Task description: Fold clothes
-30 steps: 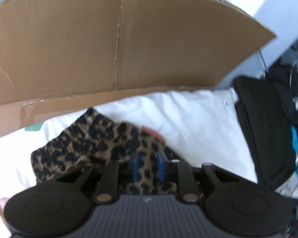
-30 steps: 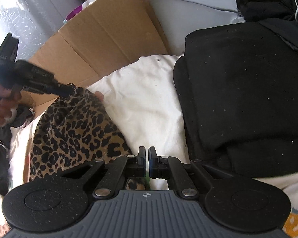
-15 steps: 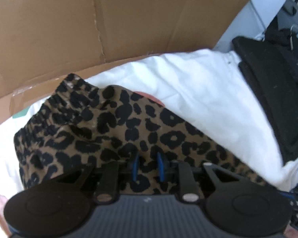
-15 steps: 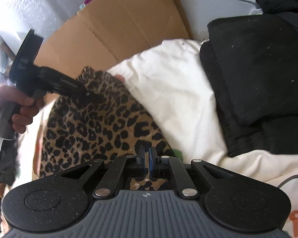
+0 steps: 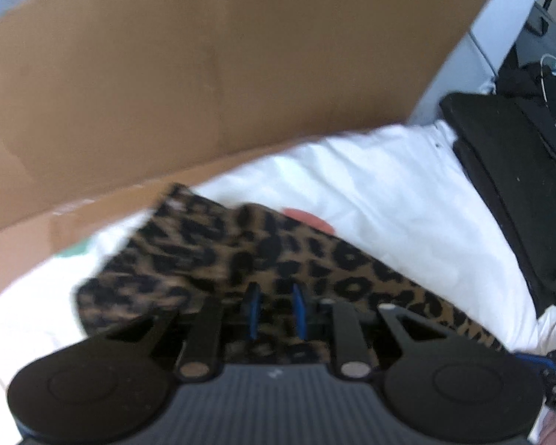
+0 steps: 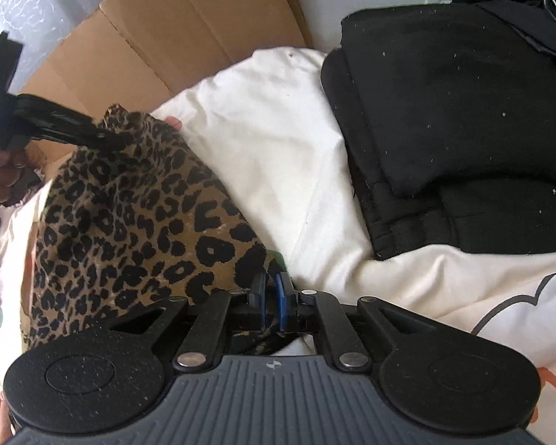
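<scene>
Both the left gripper and right gripper clamp the leopard-print garment.

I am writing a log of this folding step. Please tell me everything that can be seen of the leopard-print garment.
The leopard-print garment is thin tan cloth with black spots, with what looks like a gathered band at one edge. It is stretched between both tools above the white bedding. The left tool pinches its far corner, and the right tool is shut on its near edge. A fingertip shows behind the far corner. It is not folded flat.
</scene>
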{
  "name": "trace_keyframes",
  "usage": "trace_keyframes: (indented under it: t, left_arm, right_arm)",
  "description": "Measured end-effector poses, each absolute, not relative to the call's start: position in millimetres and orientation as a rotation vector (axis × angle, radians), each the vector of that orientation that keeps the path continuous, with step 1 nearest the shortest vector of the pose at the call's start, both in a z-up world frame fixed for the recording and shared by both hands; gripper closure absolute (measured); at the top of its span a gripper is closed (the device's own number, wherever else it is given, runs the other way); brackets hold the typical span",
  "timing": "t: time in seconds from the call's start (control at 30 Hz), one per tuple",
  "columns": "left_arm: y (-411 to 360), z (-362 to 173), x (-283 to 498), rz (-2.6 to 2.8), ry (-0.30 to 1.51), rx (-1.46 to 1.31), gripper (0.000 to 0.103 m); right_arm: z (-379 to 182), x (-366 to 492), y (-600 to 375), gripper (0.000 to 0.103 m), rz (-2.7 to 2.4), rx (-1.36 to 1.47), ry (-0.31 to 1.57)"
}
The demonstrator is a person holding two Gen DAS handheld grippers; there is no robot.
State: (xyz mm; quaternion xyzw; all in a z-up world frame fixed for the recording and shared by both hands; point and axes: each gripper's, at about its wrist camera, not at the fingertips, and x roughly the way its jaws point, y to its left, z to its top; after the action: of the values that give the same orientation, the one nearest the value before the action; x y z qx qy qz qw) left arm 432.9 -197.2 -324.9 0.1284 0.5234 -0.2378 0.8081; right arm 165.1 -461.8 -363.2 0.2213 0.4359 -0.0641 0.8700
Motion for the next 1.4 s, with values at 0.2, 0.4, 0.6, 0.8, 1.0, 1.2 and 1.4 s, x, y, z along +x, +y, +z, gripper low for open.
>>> trace_keyframes:
  t: [0.2,0.4,0.6,0.8,1.0,1.2,1.4]
  left_arm:
    - [-163,-305,441,-0.47,1.116,0.313,0.082]
    - [-151,-325,452,-0.453,1.182,0.29,0.083]
    - [-159,-345,457,-0.452,1.166,0.35,0.092]
    - [-169,-362,460,-0.446,1.148,0.416,0.1]
    - [-165,-343,452,-0.448,1.158,0.455,0.1]
    - [-145,-326,432,-0.491,1.177,0.443,0.098]
    - [-130,-343,424,-0.462,1.19,0.47,0.099]
  right_arm:
    - [-353,169,-455,0.092,-0.093,0.471,0.874]
    - [-347,181,-439,0.092,-0.032,0.448,0.871]
    - [-357,186,-436,0.091,-0.044,0.421,0.906]
    - [-366,186,-435,0.094,-0.064,0.387,0.937]
    - [-375,186,-434,0.098,-0.083,0.359,0.964]
    - [-377,185,-437,0.098,-0.093,0.378,0.96]
    - [-378,186,-434,0.098,-0.093,0.357,0.963]
